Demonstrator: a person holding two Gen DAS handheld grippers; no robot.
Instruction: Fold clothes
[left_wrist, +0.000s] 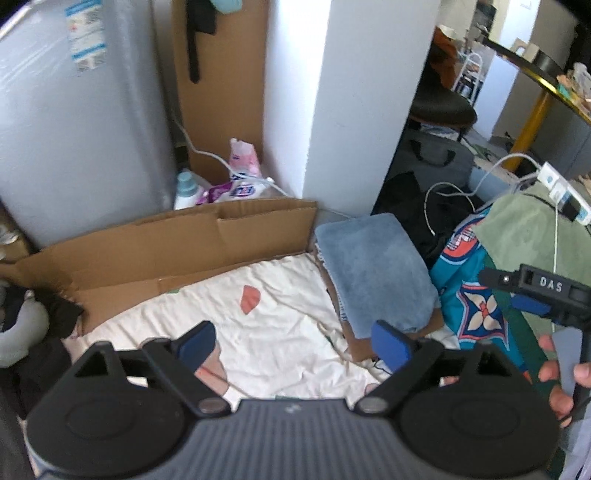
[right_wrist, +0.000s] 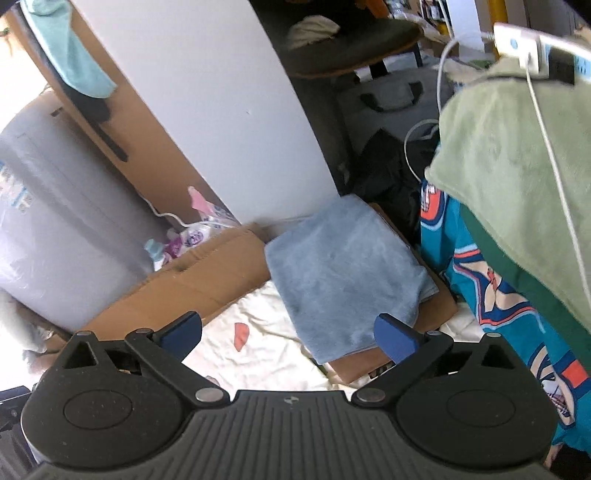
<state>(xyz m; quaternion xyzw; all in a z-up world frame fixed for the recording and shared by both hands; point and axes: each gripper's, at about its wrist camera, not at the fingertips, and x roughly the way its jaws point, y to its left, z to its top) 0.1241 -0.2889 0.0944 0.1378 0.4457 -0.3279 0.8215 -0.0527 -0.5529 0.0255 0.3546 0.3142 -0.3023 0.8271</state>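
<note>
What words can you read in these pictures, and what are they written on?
"DAS": white letters on the black right tool, seen from the left wrist camera.
Blue and white label on the wrapped grey appliance: too blurred to read.
Purple and white packet on the floor behind the cardboard: print too blurred to read.
Teal patterned garment: has a printed design, no letters I can make out.

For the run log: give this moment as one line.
left gripper: open, empty | right gripper: open, empty | blue towel: folded, on cardboard | cream sheet: spread flat
</note>
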